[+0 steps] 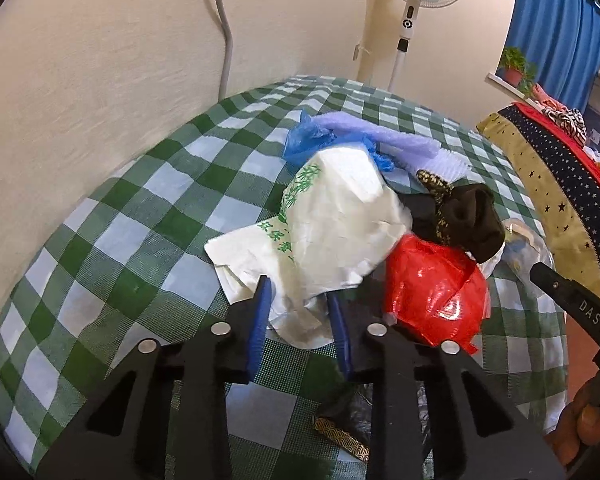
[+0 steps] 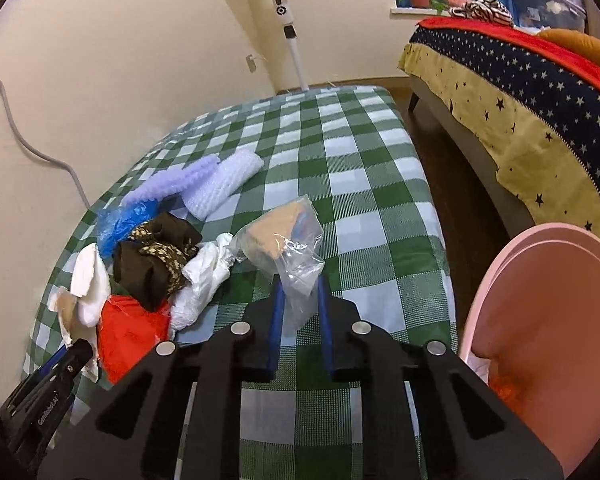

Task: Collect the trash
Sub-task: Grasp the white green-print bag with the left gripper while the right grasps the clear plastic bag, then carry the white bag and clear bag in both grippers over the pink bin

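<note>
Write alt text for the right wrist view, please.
The right claw pinches a clear plastic bag on a green checked tablecloth. Crumpled trash lies to its left, and a pink bin stands at the right edge.

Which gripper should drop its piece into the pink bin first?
Right. The right gripper pinches the clear plastic bag, and the pink bin sits just to its right. The left gripper holds the white paper bag, likely farther from it.

Open tablecloth point(image 2: 360, 184) beyond trash pile point(image 2: 148, 264)
</note>
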Tool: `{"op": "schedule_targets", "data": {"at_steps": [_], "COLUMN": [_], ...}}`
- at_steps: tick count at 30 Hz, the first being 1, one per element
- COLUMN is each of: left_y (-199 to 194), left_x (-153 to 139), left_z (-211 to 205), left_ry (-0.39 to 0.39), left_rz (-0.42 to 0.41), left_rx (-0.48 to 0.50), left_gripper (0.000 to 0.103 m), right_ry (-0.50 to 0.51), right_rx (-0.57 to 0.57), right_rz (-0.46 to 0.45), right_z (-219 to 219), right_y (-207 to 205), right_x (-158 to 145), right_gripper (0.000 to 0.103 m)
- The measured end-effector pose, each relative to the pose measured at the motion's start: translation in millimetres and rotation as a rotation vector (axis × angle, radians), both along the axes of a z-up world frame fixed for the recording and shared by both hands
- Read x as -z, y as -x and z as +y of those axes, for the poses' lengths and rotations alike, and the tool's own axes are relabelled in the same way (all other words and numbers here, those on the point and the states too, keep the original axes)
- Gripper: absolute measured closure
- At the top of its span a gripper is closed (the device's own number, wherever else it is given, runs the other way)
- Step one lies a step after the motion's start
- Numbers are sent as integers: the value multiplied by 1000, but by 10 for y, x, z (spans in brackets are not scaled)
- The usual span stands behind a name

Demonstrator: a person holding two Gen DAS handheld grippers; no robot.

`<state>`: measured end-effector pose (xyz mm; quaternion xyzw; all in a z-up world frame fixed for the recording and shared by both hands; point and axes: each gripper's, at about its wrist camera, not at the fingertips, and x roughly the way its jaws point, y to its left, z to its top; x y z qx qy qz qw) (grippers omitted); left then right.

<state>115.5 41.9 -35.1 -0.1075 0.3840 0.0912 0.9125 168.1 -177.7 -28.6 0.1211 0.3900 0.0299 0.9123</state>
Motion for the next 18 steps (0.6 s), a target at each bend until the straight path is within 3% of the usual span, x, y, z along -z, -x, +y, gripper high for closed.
{"op": "schedule_targets", "data": {"at_steps": [1, 18], "left_y": [10, 330], "left_x": [-20, -360], "left_z": [-3, -49], "left_ry": [0, 12], "left_rz": [-3, -106], "left_rx": [5, 62], "left_gripper": [96, 96], "right_ry": [1, 23], "right_rx": [1, 3], "right_rz": [-6, -113], "right_z": [-2, -31], "right_y": [14, 550], "right_x": [-16, -425], "right_gripper": [87, 89]}}
